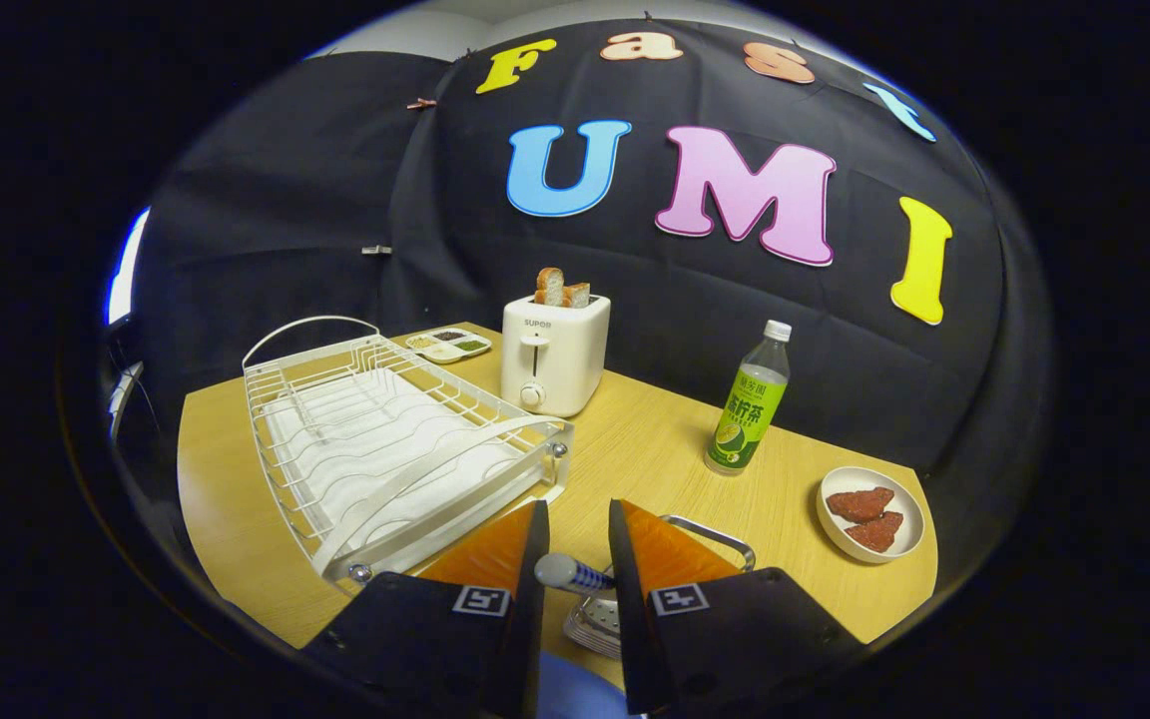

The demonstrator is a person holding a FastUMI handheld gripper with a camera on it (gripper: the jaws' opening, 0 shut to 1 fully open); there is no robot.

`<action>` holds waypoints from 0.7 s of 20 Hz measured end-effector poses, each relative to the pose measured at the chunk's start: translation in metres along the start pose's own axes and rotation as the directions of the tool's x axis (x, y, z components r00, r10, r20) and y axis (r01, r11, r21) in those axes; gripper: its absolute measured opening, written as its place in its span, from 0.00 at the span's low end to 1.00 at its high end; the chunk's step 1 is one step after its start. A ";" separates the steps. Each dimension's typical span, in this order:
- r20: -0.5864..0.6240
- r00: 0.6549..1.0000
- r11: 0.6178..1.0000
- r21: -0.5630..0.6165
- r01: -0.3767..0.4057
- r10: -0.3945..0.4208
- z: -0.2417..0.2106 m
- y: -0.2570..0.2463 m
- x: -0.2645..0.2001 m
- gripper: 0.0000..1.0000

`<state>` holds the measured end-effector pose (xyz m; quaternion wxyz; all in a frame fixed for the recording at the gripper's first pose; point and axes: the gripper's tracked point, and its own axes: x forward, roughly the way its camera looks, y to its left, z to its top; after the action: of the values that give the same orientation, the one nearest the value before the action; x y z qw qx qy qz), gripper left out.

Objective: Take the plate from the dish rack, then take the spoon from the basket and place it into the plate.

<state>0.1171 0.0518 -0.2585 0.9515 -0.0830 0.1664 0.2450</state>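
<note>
The fingers [577,544] stand a little apart, and a spoon [571,573] lies crosswise in the gap, its white handle tip with blue stripes showing between them; I cannot tell whether both fingers press on it. Just below and to the right is a wire basket [705,534], partly hidden by the right finger. A blue plate [575,697] edge shows beneath the fingers. The white rack [385,449] stands on the tabletop [655,449] to the left. Beyond are a toaster [553,355], a bottle [750,404] and a bowl [871,514].
</note>
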 end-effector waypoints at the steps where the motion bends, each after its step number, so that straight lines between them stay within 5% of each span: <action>1: 0.000 1.000 1.000 -0.011 0.008 -0.008 0.001 -0.001 0.000 0.34; 5: 0.048 0.995 0.994 -0.064 0.085 -0.082 0.013 -0.026 -0.003 0.22; 14: 0.021 0.997 0.996 0.034 0.077 -0.077 0.028 -0.058 -0.007 0.11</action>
<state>0.1475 0.0048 -0.2258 0.9633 -0.0707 0.1566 0.2062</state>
